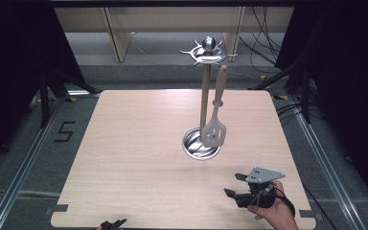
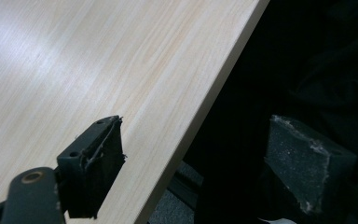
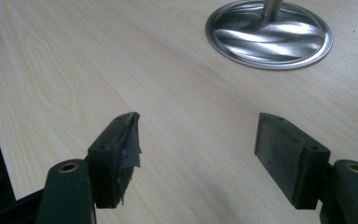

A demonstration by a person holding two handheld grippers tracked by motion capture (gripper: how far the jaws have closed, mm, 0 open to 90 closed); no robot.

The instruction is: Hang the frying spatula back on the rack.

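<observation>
High view: right gripper near the table's front right corner, jaws apart and empty, well short of the spatula on the stand.

Spatula hangs from the stand's hooked top ring, handle up, slotted blade down and just in front of the round steel base, beyond and slightly left of the right gripper. A hand holds this gripper low over the table, pointing left and slightly away, grey plate on top; in the right gripper view its jaws frame bare wood, with the base farther off between them, toward the right jaw. Left gripper sits at the front edge, left of centre; in the left gripper view its jaws stand wide apart, straddling the table edge, nothing between them. Base dish holds the stand's post alone.
</observation>
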